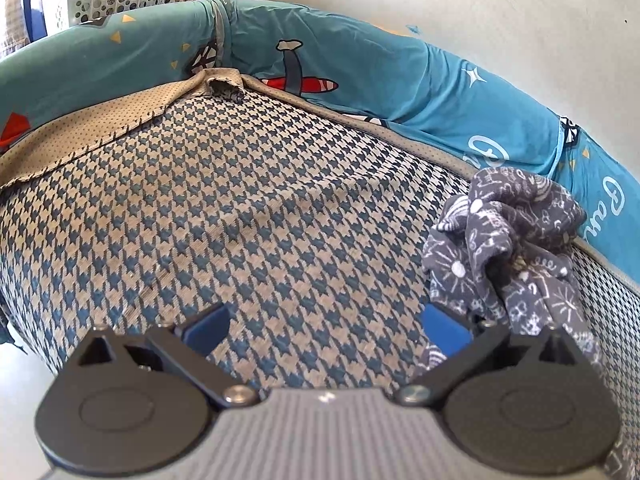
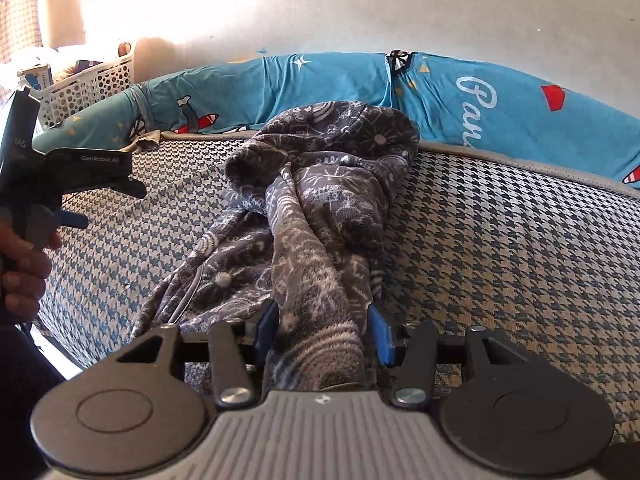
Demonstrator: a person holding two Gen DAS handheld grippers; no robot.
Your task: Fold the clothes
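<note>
Gripping: right tongs [image 2: 324, 330] clamp bunched grey garment [image 2: 320, 200] between pads
Left tongs [image 1: 326, 320]: open, empty, garment just right
Surface: bed [image 2: 500, 240]

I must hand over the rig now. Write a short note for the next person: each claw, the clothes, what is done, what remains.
Right claw: shut on a bunched part of the grey patterned garment.
Left claw: open, empty, over the houndstooth mattress.
Garment: crumpled on the mattress, near the blue bolster.
Done: one grasp only, no fold visible.
Left: spread it flat, then fold.
</note>
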